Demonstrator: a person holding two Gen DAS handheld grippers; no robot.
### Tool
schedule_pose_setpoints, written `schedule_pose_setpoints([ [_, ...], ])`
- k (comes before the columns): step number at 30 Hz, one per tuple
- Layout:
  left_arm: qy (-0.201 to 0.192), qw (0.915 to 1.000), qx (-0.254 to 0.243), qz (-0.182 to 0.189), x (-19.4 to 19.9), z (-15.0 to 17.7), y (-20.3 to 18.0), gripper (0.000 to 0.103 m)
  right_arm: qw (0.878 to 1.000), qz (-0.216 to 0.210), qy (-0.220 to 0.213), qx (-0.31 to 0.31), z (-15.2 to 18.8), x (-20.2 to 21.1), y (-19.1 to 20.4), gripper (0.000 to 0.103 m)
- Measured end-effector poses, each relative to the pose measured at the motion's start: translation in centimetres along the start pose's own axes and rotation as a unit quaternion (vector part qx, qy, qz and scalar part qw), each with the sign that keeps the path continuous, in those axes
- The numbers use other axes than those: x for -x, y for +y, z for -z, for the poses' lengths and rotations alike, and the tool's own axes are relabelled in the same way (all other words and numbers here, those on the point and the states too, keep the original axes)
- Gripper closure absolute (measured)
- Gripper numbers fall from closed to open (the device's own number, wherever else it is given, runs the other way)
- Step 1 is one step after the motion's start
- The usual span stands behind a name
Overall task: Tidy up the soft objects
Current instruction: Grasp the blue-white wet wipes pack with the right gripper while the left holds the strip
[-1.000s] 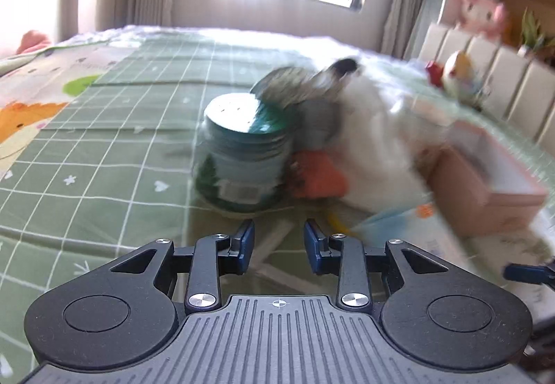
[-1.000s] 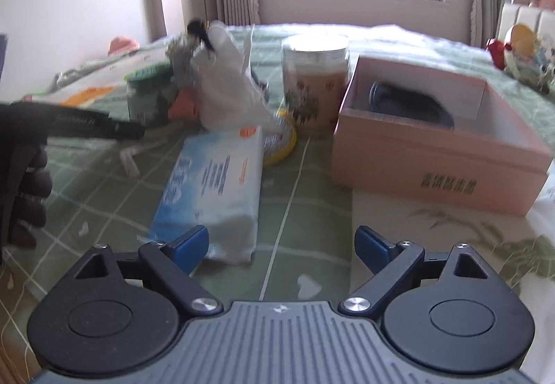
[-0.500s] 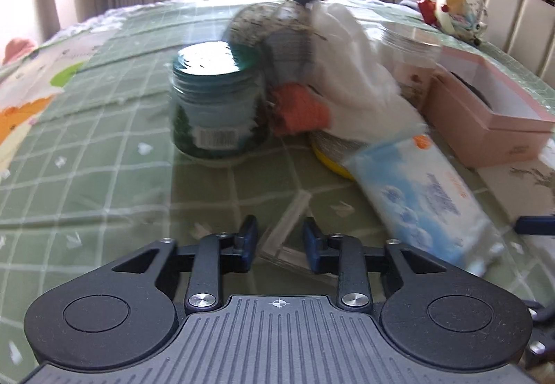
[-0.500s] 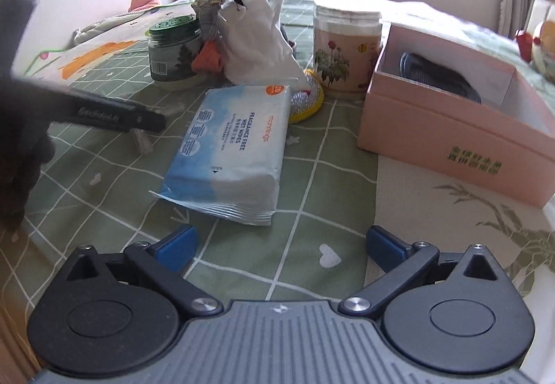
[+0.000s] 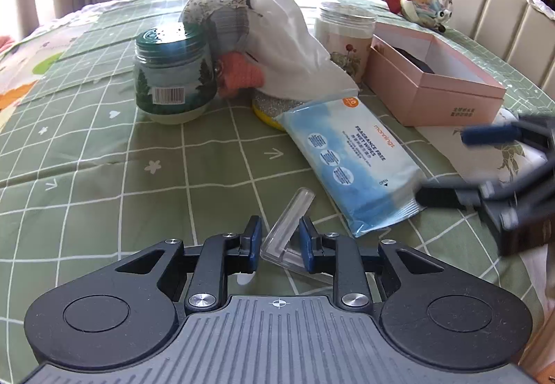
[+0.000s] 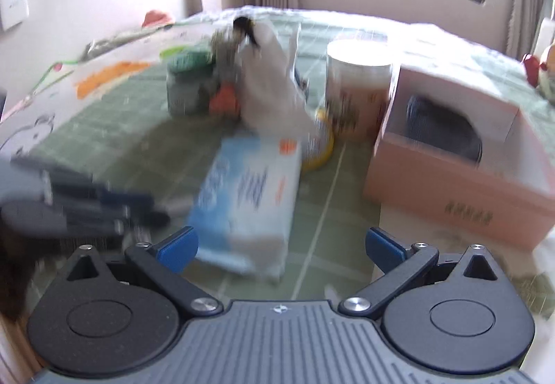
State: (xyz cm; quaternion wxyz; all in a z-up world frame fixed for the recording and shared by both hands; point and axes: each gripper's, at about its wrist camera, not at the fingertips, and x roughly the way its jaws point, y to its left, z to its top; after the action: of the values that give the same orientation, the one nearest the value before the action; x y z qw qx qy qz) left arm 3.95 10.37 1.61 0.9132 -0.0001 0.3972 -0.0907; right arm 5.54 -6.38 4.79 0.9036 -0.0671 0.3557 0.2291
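A blue-and-white wet wipes pack (image 5: 350,155) (image 6: 246,200) lies flat on the green checked cloth. My right gripper (image 6: 281,245) (image 5: 464,165) stands open wide, and the near end of the pack lies between its fingers without touching the pads. My left gripper (image 5: 279,240) is shut on a clear L-shaped plastic corner piece (image 5: 288,228); it shows as a blur (image 6: 104,207) in the right wrist view. Behind the pack sits a heap of soft things: a white bag (image 5: 288,51), an orange knit piece (image 5: 241,73), a grey patterned pouch (image 5: 222,7) and a yellow sponge (image 5: 269,106).
A green-lidded jar (image 5: 171,71) stands left of the heap, a floral jar (image 5: 347,33) right of it. An open pink box (image 5: 433,89) (image 6: 458,155) with a dark item inside stands further right. Plush toys rest by a padded headboard (image 5: 485,6).
The left gripper narrowed onto the clear corner piece and drew back from the jar. The right gripper's jaws widened and it came closer over the wipes pack.
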Motion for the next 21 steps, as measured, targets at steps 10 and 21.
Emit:
schedule_pose_setpoints([
  [10,-0.010,0.9998,0.011,0.010,0.2,0.5,0.5,0.076,0.996,0.016,0.073,-0.057,-4.3,-8.3,1.5,0.001],
  [21,-0.017,0.9994,0.020,0.024,0.7,1.0,0.3,0.077,0.997,0.012,0.072,-0.004,-2.9,-4.1,1.8,0.026],
])
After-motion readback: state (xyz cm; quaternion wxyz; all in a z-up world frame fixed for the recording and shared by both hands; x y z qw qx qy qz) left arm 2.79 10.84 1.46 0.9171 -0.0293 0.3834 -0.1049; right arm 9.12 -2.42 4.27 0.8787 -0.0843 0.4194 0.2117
